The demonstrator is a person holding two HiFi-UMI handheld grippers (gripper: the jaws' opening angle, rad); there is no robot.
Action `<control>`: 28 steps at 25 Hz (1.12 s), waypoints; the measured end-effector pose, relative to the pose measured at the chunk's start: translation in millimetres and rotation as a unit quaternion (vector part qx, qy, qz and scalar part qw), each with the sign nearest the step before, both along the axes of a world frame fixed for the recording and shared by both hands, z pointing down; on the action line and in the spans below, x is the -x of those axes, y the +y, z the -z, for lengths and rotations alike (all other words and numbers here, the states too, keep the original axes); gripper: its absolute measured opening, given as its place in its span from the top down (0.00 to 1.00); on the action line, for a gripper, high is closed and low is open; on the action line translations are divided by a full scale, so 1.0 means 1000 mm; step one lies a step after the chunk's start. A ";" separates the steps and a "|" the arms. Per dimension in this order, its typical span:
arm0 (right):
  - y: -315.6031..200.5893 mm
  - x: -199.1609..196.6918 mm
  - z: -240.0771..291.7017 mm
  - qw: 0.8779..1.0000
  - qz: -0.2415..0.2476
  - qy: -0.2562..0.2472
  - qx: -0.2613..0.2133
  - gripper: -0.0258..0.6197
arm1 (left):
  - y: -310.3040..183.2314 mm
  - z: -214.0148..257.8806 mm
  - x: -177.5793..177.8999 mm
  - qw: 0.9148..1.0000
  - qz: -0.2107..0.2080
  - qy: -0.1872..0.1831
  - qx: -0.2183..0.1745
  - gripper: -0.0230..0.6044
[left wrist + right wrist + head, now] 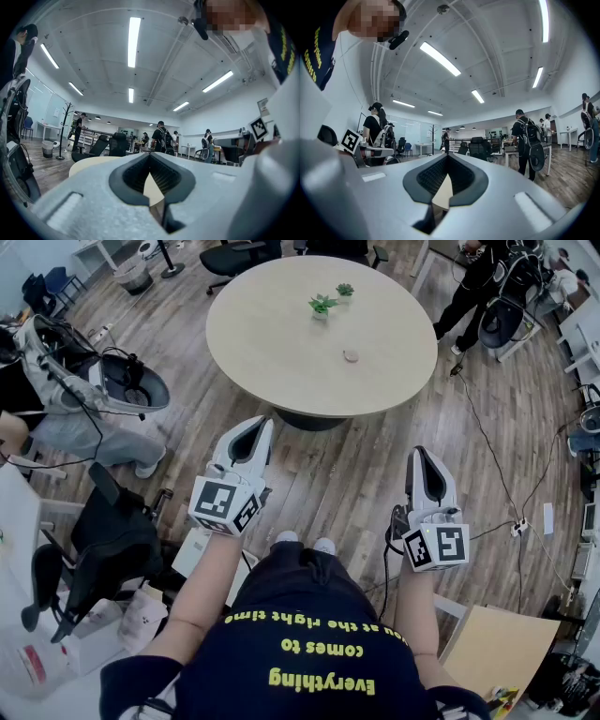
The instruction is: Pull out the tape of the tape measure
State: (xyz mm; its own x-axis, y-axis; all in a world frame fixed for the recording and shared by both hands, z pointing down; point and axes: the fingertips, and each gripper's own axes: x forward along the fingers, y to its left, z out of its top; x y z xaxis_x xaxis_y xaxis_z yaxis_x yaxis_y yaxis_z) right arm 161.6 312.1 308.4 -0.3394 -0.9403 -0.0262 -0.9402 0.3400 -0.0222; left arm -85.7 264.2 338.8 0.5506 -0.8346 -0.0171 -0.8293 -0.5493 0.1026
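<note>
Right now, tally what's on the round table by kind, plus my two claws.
Potted plants: 2
Small round disc, likely the tape measure: 1
Left claw and right claw, both shut and empty: 2
Total: 5

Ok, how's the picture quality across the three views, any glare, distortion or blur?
Head view: evenly lit and sharp, straight lines bowed at the edges, no glare on the round table. Left gripper view: heavy fisheye with dark corners, ceiling light strips blown out white. Right gripper view: same fisheye and dark corners, its light strips also blown out.
</note>
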 end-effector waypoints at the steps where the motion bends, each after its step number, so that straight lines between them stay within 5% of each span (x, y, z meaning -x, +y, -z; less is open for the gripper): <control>1: -0.001 0.002 0.002 1.000 -0.002 -0.003 -0.001 0.94 | 0.000 0.002 0.001 1.000 -0.001 -0.001 -0.002 0.96; 11: -0.008 0.017 0.011 1.000 -0.019 -0.006 0.000 0.91 | -0.005 0.008 0.018 1.000 0.004 -0.006 -0.006 0.95; 18: -0.017 0.028 0.010 0.999 -0.040 -0.017 0.006 0.65 | -0.017 0.009 0.042 0.999 0.031 -0.007 0.002 0.62; 28: -0.029 0.054 -0.002 0.999 -0.041 -0.001 0.020 0.58 | -0.029 0.004 0.066 0.999 0.035 -0.015 0.004 0.53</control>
State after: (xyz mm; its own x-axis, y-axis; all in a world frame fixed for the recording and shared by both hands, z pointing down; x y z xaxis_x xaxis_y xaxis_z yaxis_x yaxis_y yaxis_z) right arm 107.6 283.2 310.3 -0.2612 -0.9652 0.0104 -0.9648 0.2607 -0.0360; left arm -151.7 234.9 335.3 0.4905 -0.8714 0.0050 -0.8687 -0.4885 0.0817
